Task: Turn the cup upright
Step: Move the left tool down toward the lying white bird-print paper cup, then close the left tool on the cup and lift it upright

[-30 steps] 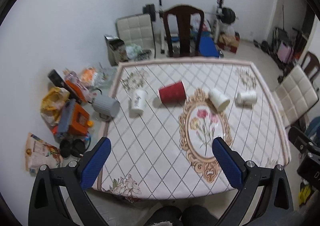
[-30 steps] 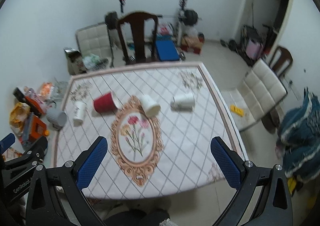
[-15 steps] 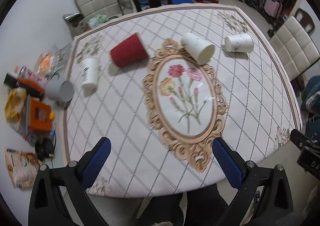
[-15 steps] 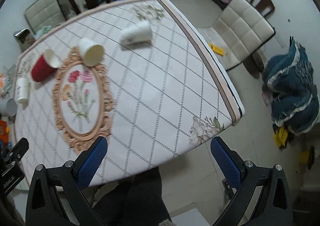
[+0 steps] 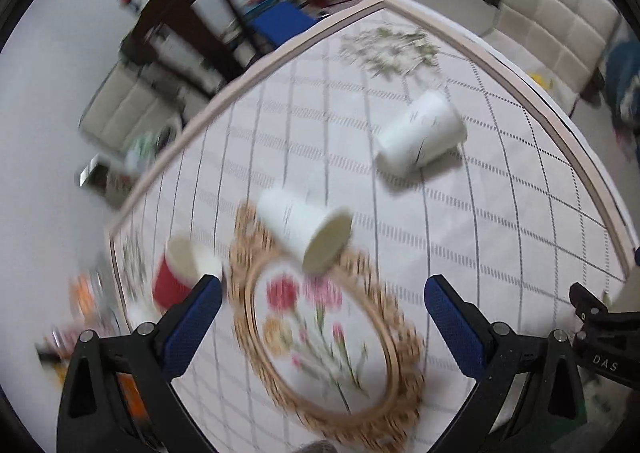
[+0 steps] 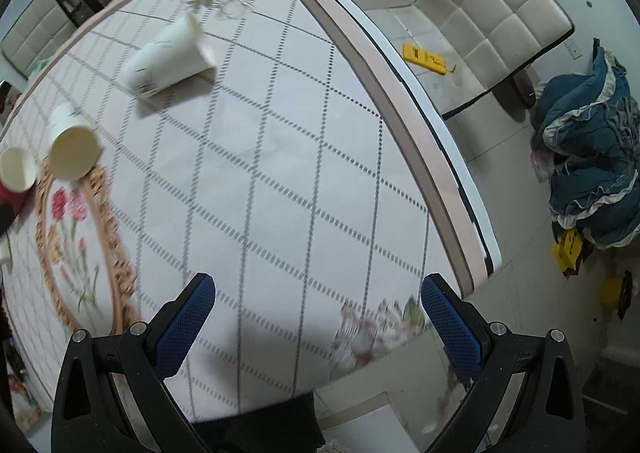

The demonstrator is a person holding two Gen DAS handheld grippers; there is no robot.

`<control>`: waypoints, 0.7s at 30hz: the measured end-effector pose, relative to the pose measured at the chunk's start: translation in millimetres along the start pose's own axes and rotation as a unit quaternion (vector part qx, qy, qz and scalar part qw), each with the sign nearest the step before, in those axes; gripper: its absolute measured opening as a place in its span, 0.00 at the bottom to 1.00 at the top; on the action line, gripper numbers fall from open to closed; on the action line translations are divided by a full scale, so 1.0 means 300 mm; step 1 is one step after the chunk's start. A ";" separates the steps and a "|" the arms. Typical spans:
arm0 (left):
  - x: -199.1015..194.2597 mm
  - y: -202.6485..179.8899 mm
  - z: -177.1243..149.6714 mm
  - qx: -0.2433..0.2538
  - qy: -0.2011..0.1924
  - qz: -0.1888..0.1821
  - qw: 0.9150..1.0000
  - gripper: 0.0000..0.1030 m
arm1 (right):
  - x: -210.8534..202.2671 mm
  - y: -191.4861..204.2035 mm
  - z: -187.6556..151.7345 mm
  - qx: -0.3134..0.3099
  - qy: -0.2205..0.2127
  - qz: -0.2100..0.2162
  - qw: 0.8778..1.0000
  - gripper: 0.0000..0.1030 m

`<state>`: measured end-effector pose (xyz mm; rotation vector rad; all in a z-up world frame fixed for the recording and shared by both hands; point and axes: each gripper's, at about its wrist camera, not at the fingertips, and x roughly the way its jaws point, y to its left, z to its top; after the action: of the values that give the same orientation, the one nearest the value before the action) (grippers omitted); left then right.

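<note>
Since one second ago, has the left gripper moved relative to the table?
Yes. The left gripper has come forward over the table: the oval flower medallion now lies between its open fingers, with the white cup just ahead.

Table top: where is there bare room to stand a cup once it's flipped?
The widest free patch is the checked cloth between the oval flower frame, the table's right edge and the tipped white cup. It is crowded along the far-left side, where the middle white cup and red cup lie close together.
</note>
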<state>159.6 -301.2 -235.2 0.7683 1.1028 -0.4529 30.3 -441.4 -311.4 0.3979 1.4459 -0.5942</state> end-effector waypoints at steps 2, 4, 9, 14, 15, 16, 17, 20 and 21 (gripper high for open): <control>0.034 -0.035 0.072 0.044 -0.004 0.003 0.999 1.00 | 0.039 -0.012 0.042 0.002 0.007 0.001 1.000 1.00; 0.078 -0.081 0.143 0.098 -0.006 0.008 0.995 1.00 | 0.082 -0.024 0.089 0.006 0.014 0.004 1.000 1.00; 0.190 -0.182 0.253 0.201 0.004 0.007 0.980 0.96 | 0.174 -0.049 0.194 0.022 0.031 0.007 0.999 1.00; 0.291 -0.278 0.300 0.283 0.016 0.004 0.959 0.75 | 0.249 -0.083 0.272 0.039 0.048 0.000 0.998 1.00; 0.310 -0.294 0.308 0.294 0.019 0.000 0.956 0.75 | 0.266 -0.088 0.286 0.041 0.051 -0.002 0.998 1.00; 0.328 -0.309 0.315 0.305 0.019 -0.003 0.952 0.75 | 0.277 -0.098 0.298 0.044 0.054 -0.004 0.998 1.00; 0.339 -0.319 0.318 0.312 0.020 -0.004 0.950 0.75 | 0.288 -0.109 0.309 0.046 0.056 -0.004 0.997 1.00; 0.381 -0.350 0.322 0.335 0.028 -0.009 0.942 0.72 | 0.319 -0.135 0.338 0.053 0.063 -0.011 0.997 1.00; 0.398 -0.361 0.325 0.342 0.030 -0.009 0.939 0.72 | 0.326 -0.141 0.344 0.056 0.064 -0.015 0.996 1.00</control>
<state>195.2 -441.1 -356.4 1.3881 1.0088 -0.8535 89.8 -549.5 -394.0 0.5112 1.5476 -0.6849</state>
